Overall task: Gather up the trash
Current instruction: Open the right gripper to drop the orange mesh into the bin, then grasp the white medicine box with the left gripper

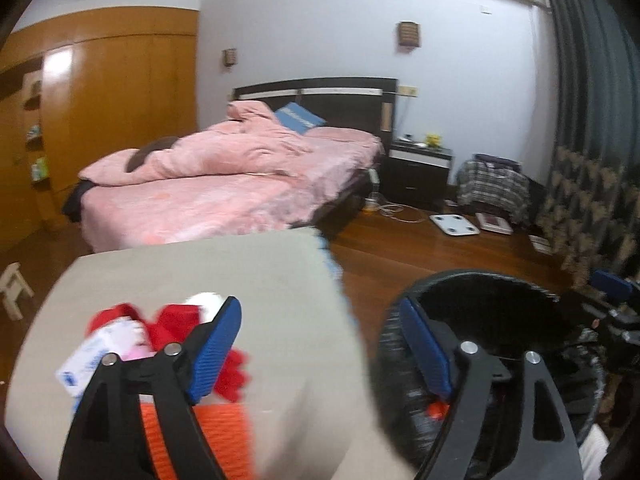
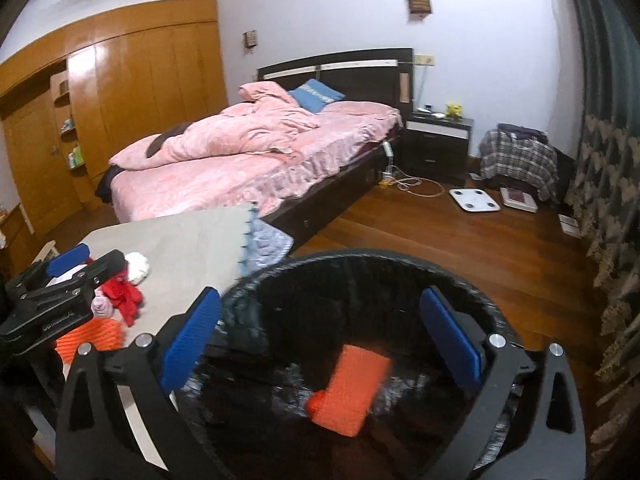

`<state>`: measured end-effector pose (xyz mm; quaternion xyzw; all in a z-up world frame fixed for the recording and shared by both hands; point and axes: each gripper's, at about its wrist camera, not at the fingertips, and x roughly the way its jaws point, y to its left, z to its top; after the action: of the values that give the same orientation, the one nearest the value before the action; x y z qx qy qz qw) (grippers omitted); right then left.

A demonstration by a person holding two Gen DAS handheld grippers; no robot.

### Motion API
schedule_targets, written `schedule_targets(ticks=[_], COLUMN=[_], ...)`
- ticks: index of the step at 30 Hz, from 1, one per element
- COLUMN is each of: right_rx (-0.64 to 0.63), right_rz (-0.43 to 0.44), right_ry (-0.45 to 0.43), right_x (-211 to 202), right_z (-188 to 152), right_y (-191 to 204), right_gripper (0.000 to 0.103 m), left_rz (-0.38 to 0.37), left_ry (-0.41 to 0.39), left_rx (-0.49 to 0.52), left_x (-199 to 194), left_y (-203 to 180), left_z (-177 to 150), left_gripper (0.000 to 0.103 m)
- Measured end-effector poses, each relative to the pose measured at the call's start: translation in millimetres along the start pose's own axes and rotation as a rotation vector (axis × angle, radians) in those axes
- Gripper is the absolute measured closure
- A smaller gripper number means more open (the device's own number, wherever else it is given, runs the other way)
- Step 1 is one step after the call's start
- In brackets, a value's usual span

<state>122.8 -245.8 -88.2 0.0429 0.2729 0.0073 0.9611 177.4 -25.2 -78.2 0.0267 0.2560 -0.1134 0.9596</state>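
Trash: orange knit-textured rectangular piece (image 2: 350, 390) sits loose inside the round black bin (image 2: 400, 258), directly below and between the right claw's (image 2: 320, 334) blue ribbed pads, jaws spread wide, nothing pinched. Left claw (image 1: 320, 356) also spread and empty, straddling the table edge: its left pad over the beige tabletop (image 1: 240, 276), its right pad over the bin rim. More trash lies by the left pad: crumpled red scraps (image 1: 176, 320), white-blue wrapper (image 1: 90, 360), white wad (image 2: 138, 264), another orange knit piece (image 1: 224, 436).
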Motion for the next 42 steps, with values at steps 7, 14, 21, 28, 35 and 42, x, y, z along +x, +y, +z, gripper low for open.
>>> schedule_targets(ticks=[7, 14, 21, 28, 35, 42], right_rx=[-0.055, -0.118, -0.162, -0.170, -0.173, -0.193], right_rz=[0.097, 0.170, 0.204, 0.202, 0.210, 0.238], right_ry=[0.012, 0.024, 0.057, 0.077, 0.095, 0.113], right_x=[23.4, 48.8, 67.8, 76.5, 85.7, 90.3], right_z=[9.1, 14.3, 9.5, 4.5, -0.3, -7.4], right_y=[58.2, 116.5, 149.7, 155.0, 161.1, 176.1], right_gripper=[0.005, 0.005, 0.005, 0.005, 0.005, 0.005], left_rz=[0.148, 0.286, 0.339, 0.352, 0.375, 0.418], left_ry=[0.007, 0.025, 0.061, 0.084, 0.114, 0.142], left_rx=[-0.057, -0.110, -0.144, -0.135, -0.154, -0.183], left_x=[-13.1, -15.8, 4.9, 31.7, 30.9, 10.5], left_y=[67.6, 136.7, 171.7, 170.8, 179.5, 198.8], left_z=[-11.9, -25.3, -34.5, -35.3, -47.6, -66.3], left_gripper=[0.021, 0.021, 0.021, 0.021, 0.021, 0.020])
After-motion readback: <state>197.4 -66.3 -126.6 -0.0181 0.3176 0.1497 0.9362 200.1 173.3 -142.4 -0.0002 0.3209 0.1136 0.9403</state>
